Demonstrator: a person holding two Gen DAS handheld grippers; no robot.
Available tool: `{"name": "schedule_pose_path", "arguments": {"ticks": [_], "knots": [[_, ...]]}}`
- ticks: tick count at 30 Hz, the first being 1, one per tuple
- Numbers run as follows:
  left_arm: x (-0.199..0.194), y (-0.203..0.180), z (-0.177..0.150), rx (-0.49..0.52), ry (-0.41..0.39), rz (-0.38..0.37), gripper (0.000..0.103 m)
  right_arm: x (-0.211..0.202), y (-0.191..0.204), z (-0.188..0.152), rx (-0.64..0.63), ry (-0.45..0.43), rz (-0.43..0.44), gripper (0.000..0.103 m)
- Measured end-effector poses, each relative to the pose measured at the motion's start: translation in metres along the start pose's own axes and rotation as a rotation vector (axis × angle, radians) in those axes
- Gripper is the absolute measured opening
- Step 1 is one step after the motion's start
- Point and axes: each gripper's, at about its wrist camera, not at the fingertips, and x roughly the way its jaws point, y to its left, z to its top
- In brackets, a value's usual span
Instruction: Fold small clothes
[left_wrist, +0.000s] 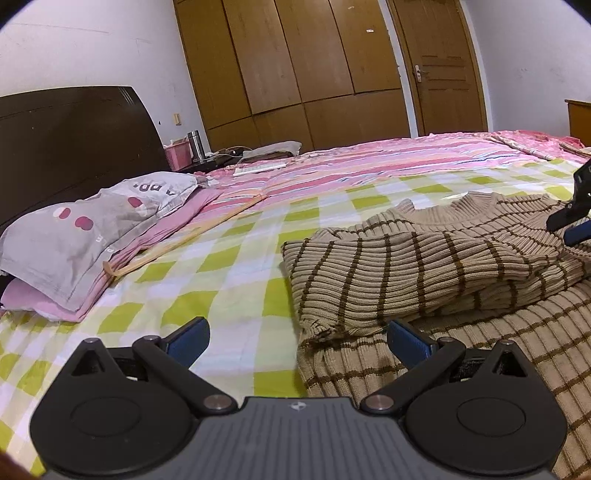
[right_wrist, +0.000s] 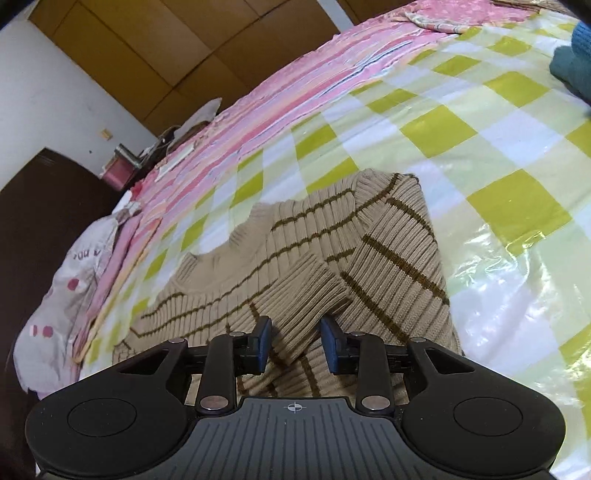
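A bed (left_wrist: 258, 236) covered by a green-and-white checked sheet (left_wrist: 236, 258) fills both views, with a pink striped blanket (left_wrist: 369, 158) laid along its far side. A dark headboard (left_wrist: 74, 140) is seen at the left, and wooden wardrobe doors (left_wrist: 295, 66) stand behind the bed. Wide bare sheet is left open to the left of the garment and beyond its collar; in the right wrist view more bare, glossy sheet is seen to its right.

The tan ribbed sweater (left_wrist: 424, 266) with brown stripes is spread on the checked sheet (both sleeves already folded inward across the body). Its folded left edge runs just ahead of the left gripper, with the frayed cuff lying near the hem. A grey pillow (left_wrist: 85, 236) with pink dots rests on folded pink cloth beside the headboard, well apart from the sweater. A teal knitted item (right_wrist: 576, 62) lies at the far right edge of the sheet.

The left gripper (left_wrist: 297, 341) is held with its jaws spread wide, nothing between them, the right finger (left_wrist: 408, 341) just over the sweater's edge. The right gripper (right_wrist: 295, 341) is partly open above the folded sleeve (right_wrist: 295, 291); whether the fabric is touched cannot be told.
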Motion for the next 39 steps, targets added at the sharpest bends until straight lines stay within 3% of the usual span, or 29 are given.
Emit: {"name": "schedule_pose_path", "arguments": {"ticks": [3, 6, 12, 16, 18, 24, 33, 39], "knots": [[0.000, 0.001, 0.000, -0.006, 0.002, 0.002, 0.103, -0.004, -0.003, 0.002, 0.039, -0.023, 0.020, 0.009], [-0.001, 0.002, 0.001, -0.017, -0.002, 0.000, 0.103, -0.024, 0.000, 0.005, 0.033, -0.079, 0.063, 0.006], [-0.003, -0.002, 0.002, -0.012, -0.011, -0.010, 0.103, -0.068, -0.002, -0.004, -0.012, -0.187, 0.098, 0.005], [-0.004, -0.010, -0.003, 0.033, -0.004, -0.009, 0.103, -0.049, -0.017, -0.016, -0.059, -0.130, -0.050, 0.006], [-0.007, -0.012, -0.003, 0.047, -0.011, -0.006, 0.103, -0.043, -0.022, -0.020, -0.044, -0.096, -0.059, 0.006], [-0.015, -0.014, 0.000, 0.040, -0.019, 0.007, 0.103, -0.055, -0.011, -0.022, -0.113, -0.141, -0.103, 0.011], [-0.023, -0.016, 0.014, 0.021, -0.035, 0.052, 0.103, -0.063, -0.008, -0.018, -0.144, -0.182, -0.094, 0.012], [-0.005, -0.026, 0.040, -0.004, -0.019, 0.045, 0.103, -0.050, 0.013, -0.028, -0.296, -0.145, -0.076, 0.012]]}}
